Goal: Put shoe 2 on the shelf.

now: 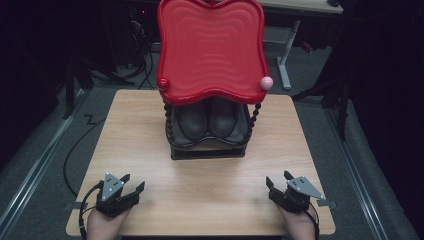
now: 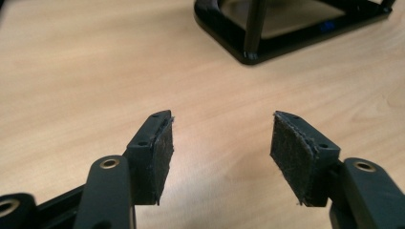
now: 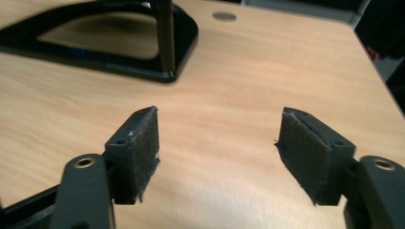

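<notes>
A black two-tier stand [image 1: 207, 147] rises from the middle of the wooden table [image 1: 150, 125]. Its top tier is a glossy red tray [image 1: 210, 47] with a red knob [image 1: 163, 83] and a pink knob [image 1: 267, 83] at its front corners. A pair of dark shoes [image 1: 207, 120] sits on the lower tier. My left gripper [image 1: 132, 183] rests open at the near left of the table, holding nothing; the left gripper view shows it [image 2: 219, 138] with the stand's base [image 2: 286, 33] beyond. My right gripper [image 1: 279, 180] is open at the near right, seen again [image 3: 217, 138] facing the base [image 3: 110, 43].
Cables [image 1: 75, 155] trail over the grey floor left of the table. A white desk leg [image 1: 285, 60] stands behind the stand. Bare tabletop lies between the grippers and the stand.
</notes>
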